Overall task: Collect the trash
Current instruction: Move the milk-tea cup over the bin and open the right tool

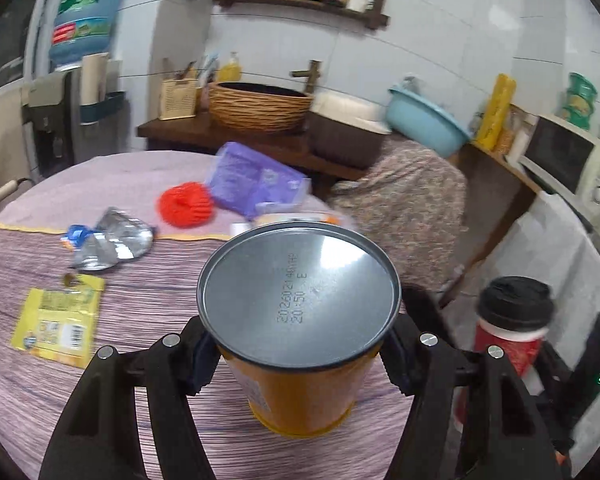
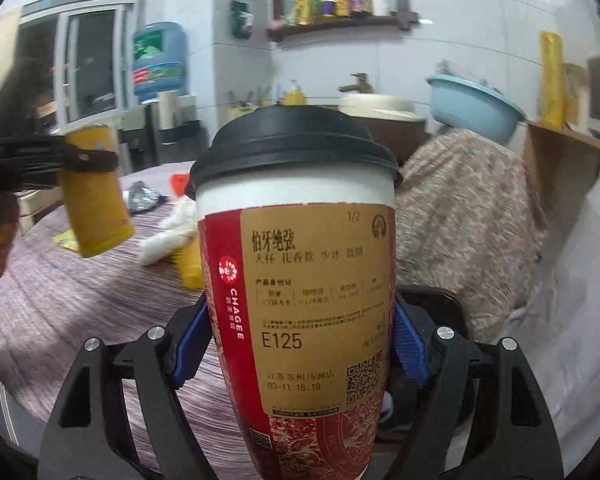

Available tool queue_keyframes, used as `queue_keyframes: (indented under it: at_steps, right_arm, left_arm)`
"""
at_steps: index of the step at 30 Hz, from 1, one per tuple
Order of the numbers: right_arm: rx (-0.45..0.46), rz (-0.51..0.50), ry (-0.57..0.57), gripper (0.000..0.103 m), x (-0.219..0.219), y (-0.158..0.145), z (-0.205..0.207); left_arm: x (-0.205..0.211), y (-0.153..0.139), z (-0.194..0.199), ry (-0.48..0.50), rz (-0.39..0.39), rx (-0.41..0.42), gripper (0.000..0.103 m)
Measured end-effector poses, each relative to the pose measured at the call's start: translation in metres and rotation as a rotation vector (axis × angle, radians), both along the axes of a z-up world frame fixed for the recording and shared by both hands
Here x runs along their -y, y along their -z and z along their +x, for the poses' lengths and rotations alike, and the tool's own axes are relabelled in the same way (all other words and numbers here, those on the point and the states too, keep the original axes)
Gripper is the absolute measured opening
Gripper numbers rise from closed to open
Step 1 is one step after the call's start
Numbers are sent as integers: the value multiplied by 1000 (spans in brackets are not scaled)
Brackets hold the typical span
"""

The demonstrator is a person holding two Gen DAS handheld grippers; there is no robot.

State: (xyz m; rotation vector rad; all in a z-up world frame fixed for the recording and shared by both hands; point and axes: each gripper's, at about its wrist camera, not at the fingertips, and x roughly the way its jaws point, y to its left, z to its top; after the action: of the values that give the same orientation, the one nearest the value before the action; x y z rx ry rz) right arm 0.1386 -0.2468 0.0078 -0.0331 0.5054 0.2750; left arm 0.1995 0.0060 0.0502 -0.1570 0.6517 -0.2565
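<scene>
Now I am gripping a yellow can (image 1: 300,360) in the left gripper (image 1: 298,364) and a lidded tea cup (image 2: 300,300) in the right gripper (image 2: 300,344), both lifted above the bench (image 1: 140,312).

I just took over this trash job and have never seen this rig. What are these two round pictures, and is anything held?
There is no robot arm: a person carries two handheld grippers, each with a fisheye camera looking along its fingers. In the left wrist view, the left gripper clamps a yellow can. In the right wrist view, the right gripper clamps a lidded tea cup. Still lying on the table: a yellow packet, crumpled foil wrapper, a red ruffled object and a purple packet.
</scene>
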Motion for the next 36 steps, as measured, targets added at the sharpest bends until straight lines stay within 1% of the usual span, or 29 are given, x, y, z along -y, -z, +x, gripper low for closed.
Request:
queue_keyframes:
  at_steps: [2,5,7,9,11,15,20,24,26,31,34,36]
  right_arm:
    - [-13,-2,47,78,17,5,9]
    - [-42,-10,130,78,44,17,31]
    - [-84,18,169,78,65,27,48]
    - [-134,53,206,78,82,41,68]
    - [-196,68,244,78,97,63,91]
    - [-276,95,279,78,111,103,123]
    - [-380,74,314,78,118,150,159]
    - [-519,26,329,78,121,188,192]
    - [-585,3,337,78,122,207,204]
    - [-683,-38,339,78,119,233,220]
    - [-695,-60,343,82,116,237,217]
    - [-701,-46,349,82,119,238,214]
  left_arm:
    - [27,0,-1,54,-11,12,65]
    - [68,3,3,146,-43,4,65]
    - [95,6,6,197,-40,14,66]
    - [116,13,12,224,-23,12,65]
    - [131,21,17,251,-36,-14,65]
    - [156,34,24,269,0,-16,66]
    - [170,48,30,273,9,-48,65]
    - [177,50,29,277,8,-59,65]
    - [181,50,28,279,17,-50,65]
    - [185,55,30,282,24,-59,65]
    - [186,58,33,277,18,-70,65]
    - [188,60,35,278,20,-74,65]
